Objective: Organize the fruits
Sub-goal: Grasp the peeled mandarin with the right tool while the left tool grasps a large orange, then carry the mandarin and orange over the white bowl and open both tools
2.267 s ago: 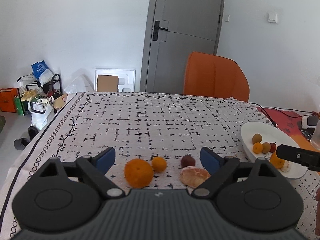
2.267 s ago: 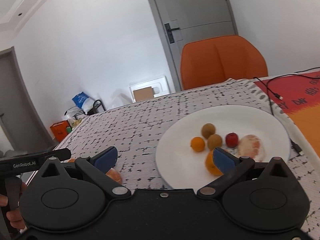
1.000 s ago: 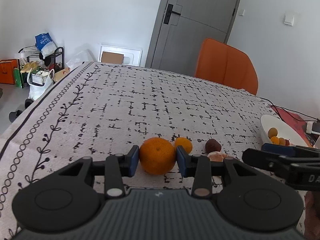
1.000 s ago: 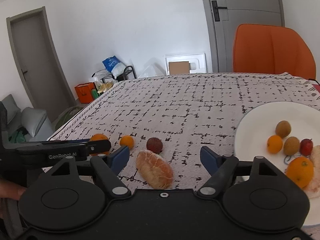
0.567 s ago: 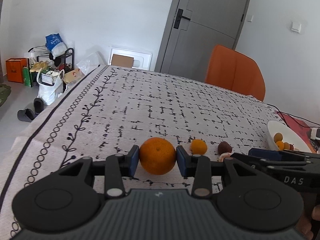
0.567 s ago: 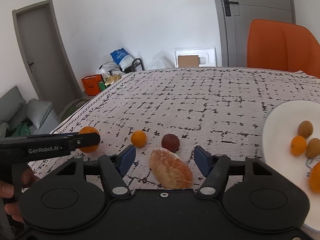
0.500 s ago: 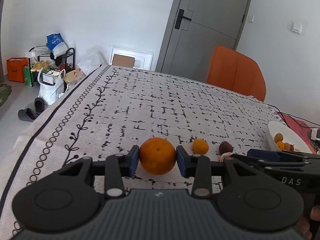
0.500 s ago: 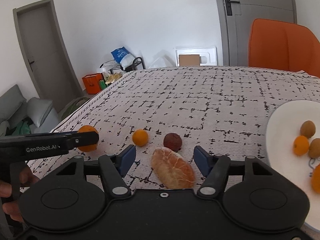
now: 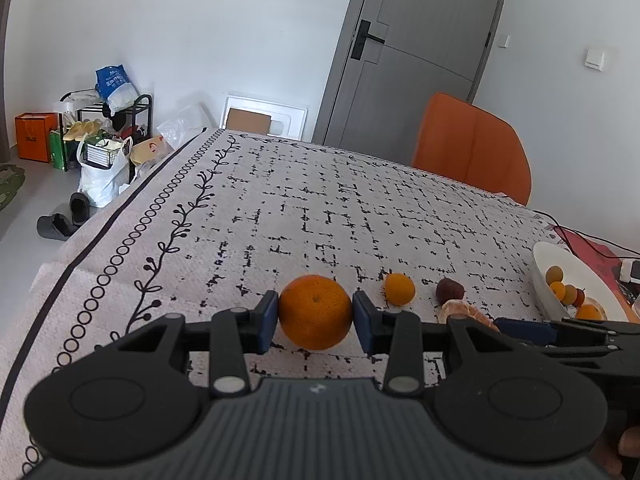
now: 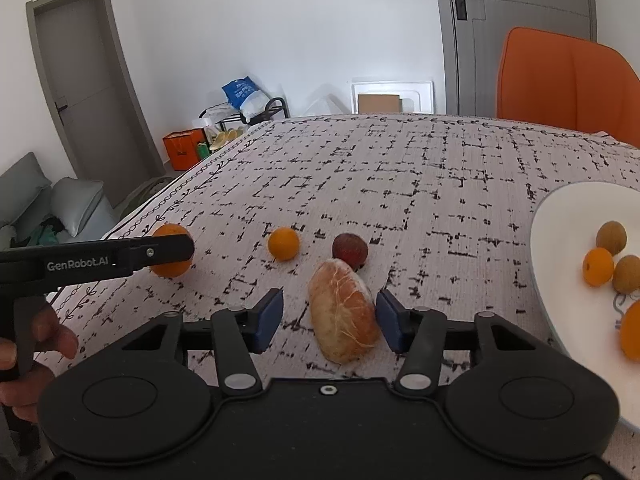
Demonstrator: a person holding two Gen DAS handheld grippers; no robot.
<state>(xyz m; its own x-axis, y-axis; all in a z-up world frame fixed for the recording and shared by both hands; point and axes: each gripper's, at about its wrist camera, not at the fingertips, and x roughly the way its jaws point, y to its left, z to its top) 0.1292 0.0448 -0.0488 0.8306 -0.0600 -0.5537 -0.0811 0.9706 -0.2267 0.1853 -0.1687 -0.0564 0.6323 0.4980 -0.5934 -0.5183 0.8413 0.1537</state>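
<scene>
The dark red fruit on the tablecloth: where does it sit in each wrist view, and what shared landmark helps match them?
Left wrist view: the dark red fruit lies right of centre, beyond the peeled orange and right of the small orange.
Right wrist view: the same fruit lies near centre, just beyond the peeled orange, which sits between the right tool's blue pads.
Shared landmark: the orange chair behind the table.

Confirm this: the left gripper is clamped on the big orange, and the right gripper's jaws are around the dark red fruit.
Not quite. The left gripper is clamped on the big orange, but the right gripper, whose jaws have just been closing, has the peeled orange between them, not the dark red fruit beyond it. The right wrist view shows this.
</scene>
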